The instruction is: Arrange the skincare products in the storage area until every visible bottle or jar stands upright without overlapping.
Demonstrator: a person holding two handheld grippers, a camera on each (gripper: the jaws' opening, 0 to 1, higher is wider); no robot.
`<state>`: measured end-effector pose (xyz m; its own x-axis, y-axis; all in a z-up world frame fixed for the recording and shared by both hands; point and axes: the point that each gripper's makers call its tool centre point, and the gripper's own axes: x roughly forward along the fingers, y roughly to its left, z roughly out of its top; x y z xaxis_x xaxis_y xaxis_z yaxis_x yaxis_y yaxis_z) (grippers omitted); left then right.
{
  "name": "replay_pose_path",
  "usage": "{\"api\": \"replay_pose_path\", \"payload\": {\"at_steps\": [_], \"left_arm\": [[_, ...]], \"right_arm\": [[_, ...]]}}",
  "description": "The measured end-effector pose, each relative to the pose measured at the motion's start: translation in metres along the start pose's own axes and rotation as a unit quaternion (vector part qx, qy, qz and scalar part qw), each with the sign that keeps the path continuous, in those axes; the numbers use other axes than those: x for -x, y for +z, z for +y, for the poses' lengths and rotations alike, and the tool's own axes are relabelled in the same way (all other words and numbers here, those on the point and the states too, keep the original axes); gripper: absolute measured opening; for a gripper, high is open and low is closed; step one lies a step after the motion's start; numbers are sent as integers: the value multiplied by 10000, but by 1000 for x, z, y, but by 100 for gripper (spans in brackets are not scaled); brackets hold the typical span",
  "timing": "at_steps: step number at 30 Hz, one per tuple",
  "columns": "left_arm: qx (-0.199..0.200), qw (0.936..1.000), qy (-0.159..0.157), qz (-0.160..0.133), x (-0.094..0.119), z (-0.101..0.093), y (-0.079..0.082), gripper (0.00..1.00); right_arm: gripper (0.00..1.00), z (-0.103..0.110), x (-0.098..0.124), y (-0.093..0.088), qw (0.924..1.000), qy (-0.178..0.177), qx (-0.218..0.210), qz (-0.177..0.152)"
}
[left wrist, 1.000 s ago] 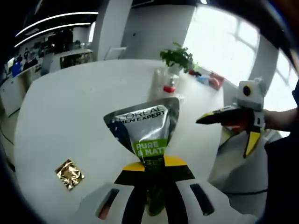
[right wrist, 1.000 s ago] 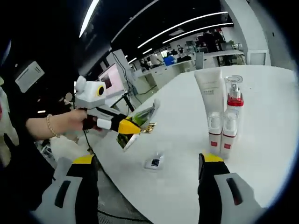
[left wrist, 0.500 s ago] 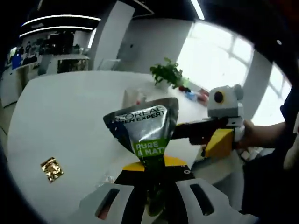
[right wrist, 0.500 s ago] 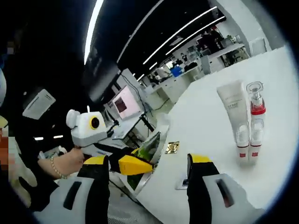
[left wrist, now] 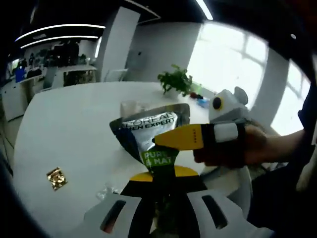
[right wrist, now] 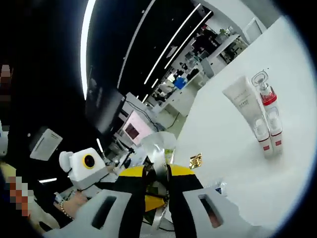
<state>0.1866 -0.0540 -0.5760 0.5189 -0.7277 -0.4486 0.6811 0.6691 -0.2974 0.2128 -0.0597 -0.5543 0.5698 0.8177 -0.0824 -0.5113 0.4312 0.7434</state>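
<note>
Skincare tube, silver-green, is pinched at both ends above the white table: left gripper clamps its lower end, right gripper closes on its crimped edge; white tube and three small bottles stand upright; gold sachet lies flat
</note>
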Motion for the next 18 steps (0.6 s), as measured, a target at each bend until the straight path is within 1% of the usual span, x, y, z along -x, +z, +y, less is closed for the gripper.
{"api": "replay_pose_path", "payload": {"at_steps": [1,2,4,5,7,9,11,13,16,17,18], "left_arm": [[14,10000,-4,-10,0,0,0,11],[-5,10000,-17,-42,1,-1,0,14],[-15,9999,-69,-76,1,-5,1,25],[-44,9999,-45,-101,1,-7,2,33],[-157,9997,-78,-156,2,-11,4,34],[-132,9997,-118,-155,4,-10,4,38],[-198,9996,-122,-156,9,-10,5,43],[-113,9996,-143,-201,16,-9,8,45],[-13,9993,-89,-358,27,0,13,48],[1,9992,-69,-386,30,3,13,49],[13,9991,-38,-428,33,6,15,50]], "right_arm": [[15,0,1,0,10000,-13,-55,-3],[14,2,3,1,9999,12,-102,-55],[9,5,5,1,9996,62,-268,-68],[7,6,6,2,9996,82,-245,-82],[6,7,8,3,9998,90,-175,-59],[5,8,9,4,9995,150,-264,-8],[4,9,12,7,9995,192,-236,7],[4,6,15,12,9996,184,-232,22],[3,5,19,16,9992,263,-277,69],[3,6,20,17,9991,343,-225,108],[2,10,21,16,9982,489,-292,188]]}}
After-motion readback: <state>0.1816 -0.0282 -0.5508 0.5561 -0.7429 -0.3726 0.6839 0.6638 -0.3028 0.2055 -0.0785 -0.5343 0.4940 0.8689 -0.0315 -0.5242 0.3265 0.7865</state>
